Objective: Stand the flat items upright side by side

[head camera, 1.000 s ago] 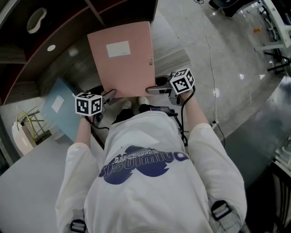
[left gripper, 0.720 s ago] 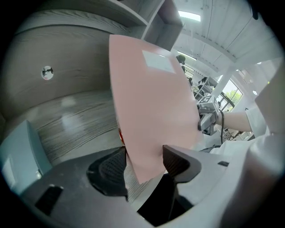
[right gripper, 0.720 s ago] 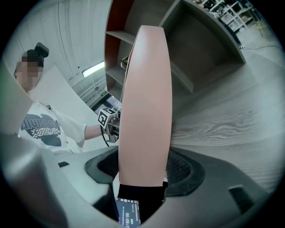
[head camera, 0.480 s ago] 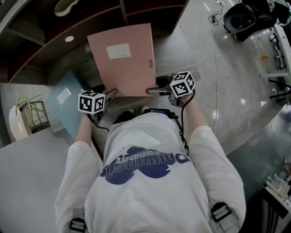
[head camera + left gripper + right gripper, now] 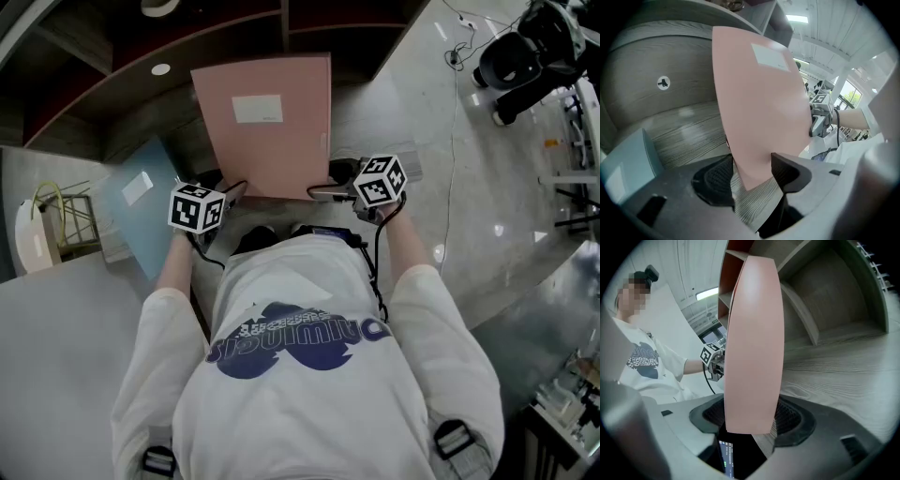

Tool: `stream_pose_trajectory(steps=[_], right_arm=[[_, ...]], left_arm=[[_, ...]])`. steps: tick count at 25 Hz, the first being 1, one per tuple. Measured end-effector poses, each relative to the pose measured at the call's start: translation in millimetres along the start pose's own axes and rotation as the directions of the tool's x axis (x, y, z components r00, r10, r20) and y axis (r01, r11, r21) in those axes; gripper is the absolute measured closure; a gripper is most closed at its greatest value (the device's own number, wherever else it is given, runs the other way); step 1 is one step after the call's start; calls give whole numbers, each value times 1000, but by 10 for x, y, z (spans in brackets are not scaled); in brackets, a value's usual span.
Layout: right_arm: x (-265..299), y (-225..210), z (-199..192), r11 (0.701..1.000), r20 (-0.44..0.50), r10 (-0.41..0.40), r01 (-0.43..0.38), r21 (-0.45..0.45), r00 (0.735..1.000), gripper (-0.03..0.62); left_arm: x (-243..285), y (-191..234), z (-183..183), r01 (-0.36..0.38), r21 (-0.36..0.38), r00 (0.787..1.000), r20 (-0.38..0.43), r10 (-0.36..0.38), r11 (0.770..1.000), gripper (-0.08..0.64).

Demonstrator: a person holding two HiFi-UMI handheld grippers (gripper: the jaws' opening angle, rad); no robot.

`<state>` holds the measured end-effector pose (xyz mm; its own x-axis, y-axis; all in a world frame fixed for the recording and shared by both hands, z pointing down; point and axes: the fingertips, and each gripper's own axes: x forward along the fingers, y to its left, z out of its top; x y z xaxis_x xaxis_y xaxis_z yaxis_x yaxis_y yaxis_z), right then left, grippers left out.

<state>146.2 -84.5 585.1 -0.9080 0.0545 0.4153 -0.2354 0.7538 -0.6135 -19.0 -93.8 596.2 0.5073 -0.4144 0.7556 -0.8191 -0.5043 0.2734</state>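
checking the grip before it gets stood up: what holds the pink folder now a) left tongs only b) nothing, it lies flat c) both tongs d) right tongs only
c: the left tongs and the right tongs each pinch a lower corner of the pink folder.

Lab hall: wooden shelves, polished floor

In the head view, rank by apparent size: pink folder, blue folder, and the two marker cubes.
1. pink folder: clearly the largest.
2. blue folder: noticeably smaller.
3. left cube and right cube: smallest. They look alike, so I won't rank one above the other.
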Motion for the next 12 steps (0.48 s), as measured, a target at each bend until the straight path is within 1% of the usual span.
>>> stream_pose_trajectory(steps=[3,7,12], right_arm=[[45,-19,-30,999,-27,-32,31,-45,999,301],[71,-47,-44,996,-38,-56,53,-74,998,299],[68,-66,-111,990,-60,-85,77,-117,995,299]], left_arm=[[-5,26,-9,-13,27,1000,0,13,1000,297],[-1,47,-17,-3,29,1000,-4,3,1000,298],[-1,19,-21,-8,60,1000,-17,9,998,298]])
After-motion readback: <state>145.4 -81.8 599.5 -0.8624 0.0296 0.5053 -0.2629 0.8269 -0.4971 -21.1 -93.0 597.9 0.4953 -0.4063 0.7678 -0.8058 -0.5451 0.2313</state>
